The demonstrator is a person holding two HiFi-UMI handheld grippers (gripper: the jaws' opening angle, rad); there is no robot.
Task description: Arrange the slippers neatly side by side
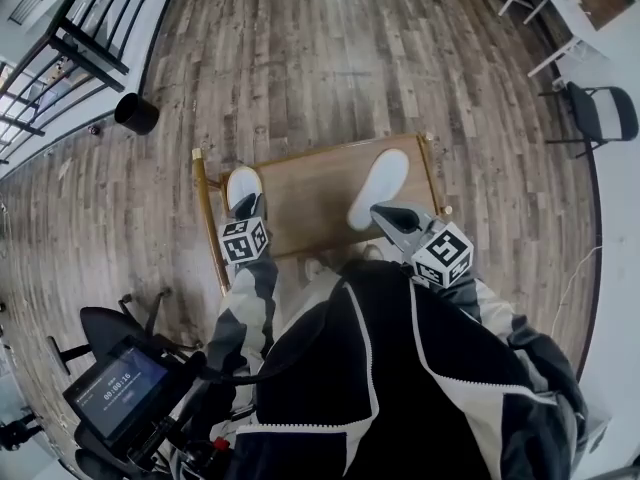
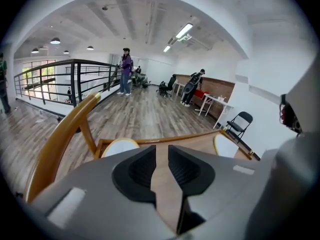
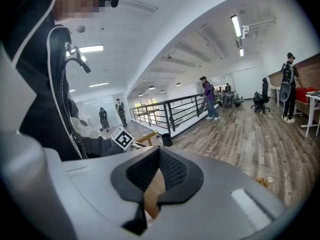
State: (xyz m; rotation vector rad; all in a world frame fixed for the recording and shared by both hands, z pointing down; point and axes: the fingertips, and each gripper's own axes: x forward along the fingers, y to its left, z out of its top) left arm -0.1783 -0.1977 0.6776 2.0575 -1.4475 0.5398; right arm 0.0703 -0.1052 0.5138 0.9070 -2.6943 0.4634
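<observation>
Two white slippers are seen on the wooden table (image 1: 310, 193), well apart. The left slipper (image 1: 243, 183) is laid at the far-left corner. The right slipper (image 1: 379, 188) is set at a slant on the right half.

The left gripper (image 1: 248, 208) is held over the near end of the left slipper. Its jaws are released, and only bare table is seen in the gap. From its own view, that slipper (image 2: 120, 146) is found just left of the jaws, not between them.

The right gripper (image 1: 388, 218) is clenched on nothing, tips together. The right slipper is placed just beyond it, on the far side.
</observation>
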